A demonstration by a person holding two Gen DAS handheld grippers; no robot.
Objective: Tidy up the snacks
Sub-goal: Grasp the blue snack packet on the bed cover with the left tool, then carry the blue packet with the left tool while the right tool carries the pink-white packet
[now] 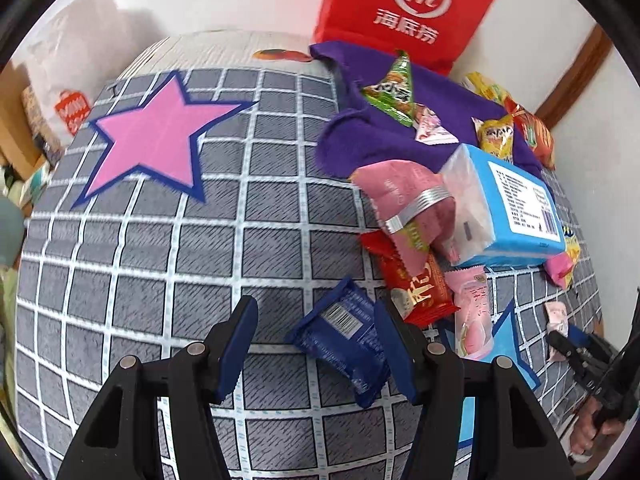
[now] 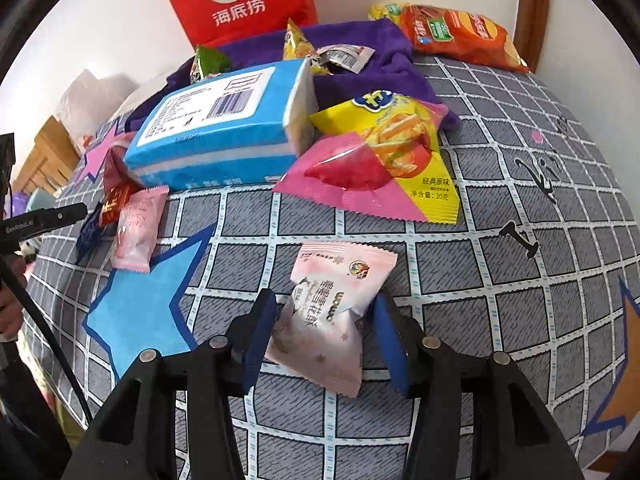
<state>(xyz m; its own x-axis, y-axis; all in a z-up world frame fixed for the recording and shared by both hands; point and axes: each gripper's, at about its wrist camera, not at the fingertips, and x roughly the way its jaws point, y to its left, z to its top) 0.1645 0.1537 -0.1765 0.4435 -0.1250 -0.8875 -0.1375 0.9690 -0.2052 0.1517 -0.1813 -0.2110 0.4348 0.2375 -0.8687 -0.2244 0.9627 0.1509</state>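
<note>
Snacks lie heaped on a grey checked bedspread [image 1: 160, 280]. My left gripper [image 1: 315, 302] is open just above it, and a dark blue packet [image 1: 340, 332] lies between the fingers, against the right one. Behind it are a red packet [image 1: 416, 284], a pink packet [image 1: 472, 312], a light blue tissue pack [image 1: 516, 208] and a purple cloth [image 1: 384, 140] carrying small snacks. My right gripper [image 2: 324, 312] is shut on a pink and white packet [image 2: 332, 300], pinched at its middle and low over the bedspread. A yellow and pink chip bag [image 2: 384, 160] lies beyond it.
A red bag [image 1: 408, 4] stands against the white wall at the back. An orange chip bag [image 2: 460, 32] lies at the far right edge. The pink star [image 1: 156, 140] and blue star [image 2: 136, 312] are printed on the bedspread. A hand [image 1: 600, 428] shows at the right.
</note>
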